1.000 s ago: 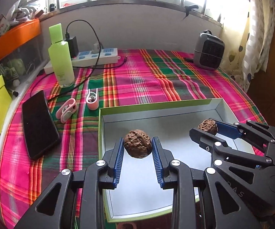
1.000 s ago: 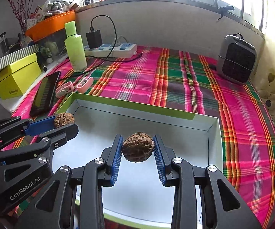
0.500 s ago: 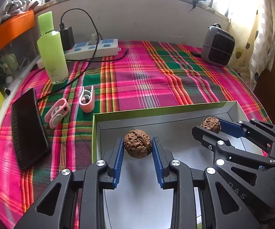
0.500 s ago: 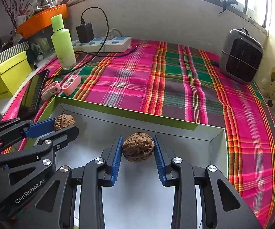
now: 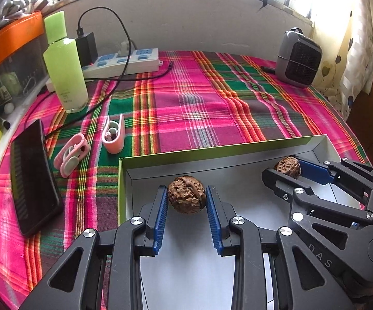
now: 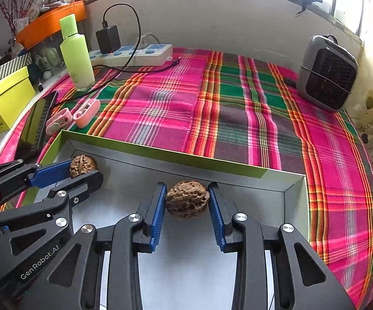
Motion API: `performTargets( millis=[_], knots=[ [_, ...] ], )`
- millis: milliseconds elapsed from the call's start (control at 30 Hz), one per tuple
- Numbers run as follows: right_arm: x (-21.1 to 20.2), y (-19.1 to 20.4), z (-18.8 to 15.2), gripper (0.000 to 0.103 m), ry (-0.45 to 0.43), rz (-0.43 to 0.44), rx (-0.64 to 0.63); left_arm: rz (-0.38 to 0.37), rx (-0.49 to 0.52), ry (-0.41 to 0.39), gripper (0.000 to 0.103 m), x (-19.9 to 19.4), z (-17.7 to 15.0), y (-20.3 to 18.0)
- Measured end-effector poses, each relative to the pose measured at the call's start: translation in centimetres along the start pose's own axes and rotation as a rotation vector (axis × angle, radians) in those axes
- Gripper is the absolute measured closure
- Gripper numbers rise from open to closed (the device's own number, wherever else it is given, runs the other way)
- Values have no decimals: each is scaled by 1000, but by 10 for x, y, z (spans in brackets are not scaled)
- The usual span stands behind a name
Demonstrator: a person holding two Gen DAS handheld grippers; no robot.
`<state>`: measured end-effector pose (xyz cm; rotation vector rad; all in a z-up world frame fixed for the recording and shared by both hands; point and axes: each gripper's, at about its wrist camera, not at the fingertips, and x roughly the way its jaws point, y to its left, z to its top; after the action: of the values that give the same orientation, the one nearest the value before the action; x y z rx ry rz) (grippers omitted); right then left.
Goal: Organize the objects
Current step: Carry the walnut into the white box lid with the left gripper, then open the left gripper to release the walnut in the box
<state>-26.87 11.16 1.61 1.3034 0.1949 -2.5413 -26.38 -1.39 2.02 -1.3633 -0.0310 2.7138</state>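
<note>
A shallow box (image 5: 212,152) (image 6: 160,152) with a green rim and pale grey inside lies on the plaid cloth. My left gripper (image 5: 186,193) is shut on a brown walnut (image 5: 186,194), held over the box's left part near its far wall. My right gripper (image 6: 187,193) is shut on a second walnut (image 6: 187,198) over the box's right part. Each gripper shows in the other's view: the right gripper (image 5: 288,168) with its walnut (image 5: 287,167), the left gripper (image 6: 83,166) with its walnut (image 6: 81,165).
Left of the box lie two pink clips (image 5: 112,134) (image 5: 71,153) and a black phone (image 5: 32,178). Behind stand a green bottle (image 5: 65,67), a power strip (image 5: 124,60) with charger and cable, a yellow box (image 6: 5,103), and a grey heater (image 5: 299,58).
Both grippers have moved a little forward and down over the box with their walnuts; the box's far wall now sits closer to the fingertips. The grips have not changed.
</note>
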Motion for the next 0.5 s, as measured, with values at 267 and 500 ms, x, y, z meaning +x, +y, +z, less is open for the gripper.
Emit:
performTargets(
  millis=[267,500],
  knots=[
    [5,0,0,69,16,-9,-8,-4,2,1,75,1,1,0],
    [5,0,0,69,22,-19,-6,2,-2,4,75,2,2,0]
  ],
)
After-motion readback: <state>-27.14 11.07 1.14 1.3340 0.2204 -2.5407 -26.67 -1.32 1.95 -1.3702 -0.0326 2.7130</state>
